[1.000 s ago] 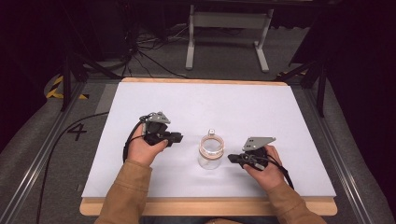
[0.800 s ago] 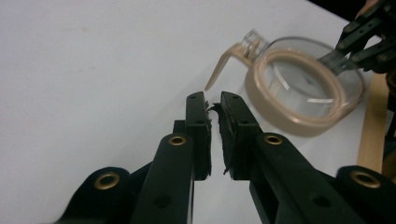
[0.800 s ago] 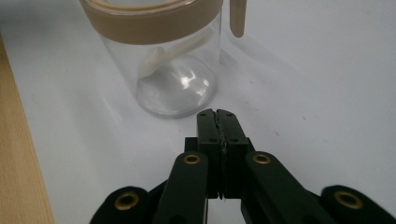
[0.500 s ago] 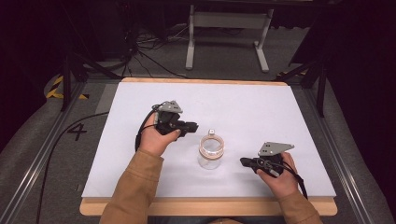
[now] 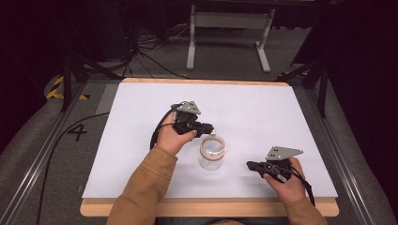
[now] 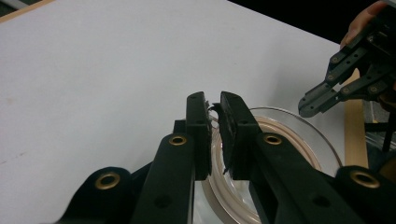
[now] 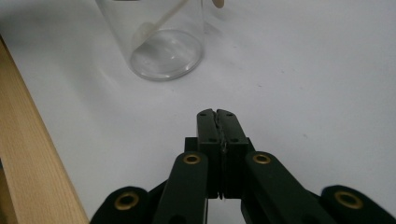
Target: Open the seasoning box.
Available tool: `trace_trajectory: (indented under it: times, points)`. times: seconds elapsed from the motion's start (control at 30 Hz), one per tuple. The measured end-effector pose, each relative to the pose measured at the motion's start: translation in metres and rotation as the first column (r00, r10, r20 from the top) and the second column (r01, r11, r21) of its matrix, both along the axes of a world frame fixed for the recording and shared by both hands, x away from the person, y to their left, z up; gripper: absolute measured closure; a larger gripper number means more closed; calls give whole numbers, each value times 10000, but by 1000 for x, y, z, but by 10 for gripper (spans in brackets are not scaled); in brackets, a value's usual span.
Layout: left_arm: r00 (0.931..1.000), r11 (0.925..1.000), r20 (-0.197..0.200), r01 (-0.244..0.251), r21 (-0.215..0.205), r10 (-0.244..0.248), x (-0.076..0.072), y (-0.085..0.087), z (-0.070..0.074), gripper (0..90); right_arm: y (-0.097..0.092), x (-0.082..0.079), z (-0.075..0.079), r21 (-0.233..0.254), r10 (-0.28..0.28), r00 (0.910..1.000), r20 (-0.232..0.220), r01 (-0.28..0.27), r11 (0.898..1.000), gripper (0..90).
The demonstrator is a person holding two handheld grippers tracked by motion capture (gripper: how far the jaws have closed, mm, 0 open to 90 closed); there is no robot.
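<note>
A clear glass jar (image 5: 212, 158) stands upright on the white table top (image 5: 263, 108), with a beige band at its rim (image 6: 322, 140). A thin pale stick (image 7: 163, 18) leans inside it, and its top end (image 5: 212, 134) pokes past the far rim. My left gripper (image 5: 210, 128) hovers at that far rim, right beside the stick's top. Its jaws (image 6: 213, 100) stand a narrow gap apart, and no object is clearly caught between them. My right gripper (image 5: 248, 165) is shut and holds nothing; it lies low on the table right of the jar (image 7: 163, 46), pointing at it (image 7: 216, 113).
The table's wooden front edge (image 5: 211, 206) runs close behind the right hand and shows beside that gripper (image 7: 28, 140). From the left gripper view the right gripper (image 6: 308, 108) sits just past the jar. Cables and a metal stand (image 5: 225, 28) lie on the floor beyond the table.
My left gripper has moved right and away from the person, up to the jar's far rim. My right gripper has drawn back to the right, away from the jar. The jar stayed put.
</note>
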State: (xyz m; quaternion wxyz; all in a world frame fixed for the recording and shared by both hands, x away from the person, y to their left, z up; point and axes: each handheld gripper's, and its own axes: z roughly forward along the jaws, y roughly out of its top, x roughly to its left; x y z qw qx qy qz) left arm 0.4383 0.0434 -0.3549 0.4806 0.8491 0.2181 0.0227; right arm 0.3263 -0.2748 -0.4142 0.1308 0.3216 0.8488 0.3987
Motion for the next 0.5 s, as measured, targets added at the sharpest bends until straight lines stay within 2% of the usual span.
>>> trace_trajectory:
  times: [0.03,0.07,0.1,0.13,0.2,0.23,0.33,0.5]
  points:
    - [10000,9999,45,-87,-90,88,0,0,0,834,1,0,-1,-8,34,10000,-23,-34,10000,900]
    - [9994,9988,184,-297,-384,304,0,-1,-2,843,2,0,-1,5,45,10000,-64,-44,10000,900]
    - [9990,9956,78,-434,-831,442,0,-2,-5,851,3,0,-2,-45,96,10000,-28,-96,9999,900]
    - [9987,9930,-13,-514,-1063,515,2,-3,-8,856,4,0,-2,-38,123,9999,-55,-123,9999,900]
    - [9975,9920,-116,-706,-1045,698,3,-5,-14,878,5,0,-1,-20,158,9999,-13,-158,9999,900]
    - [9968,9928,-202,-790,-900,775,4,-5,-16,878,6,0,-1,2,192,9998,21,-192,9998,900]
    - [9975,9927,-374,-639,-1024,603,6,-4,-20,887,8,-1,0,28,270,9996,45,-270,9996,900]
    - [9987,9949,-109,-504,-876,496,6,-5,-20,873,13,-1,1,252,461,9989,-3,-461,9986,900]
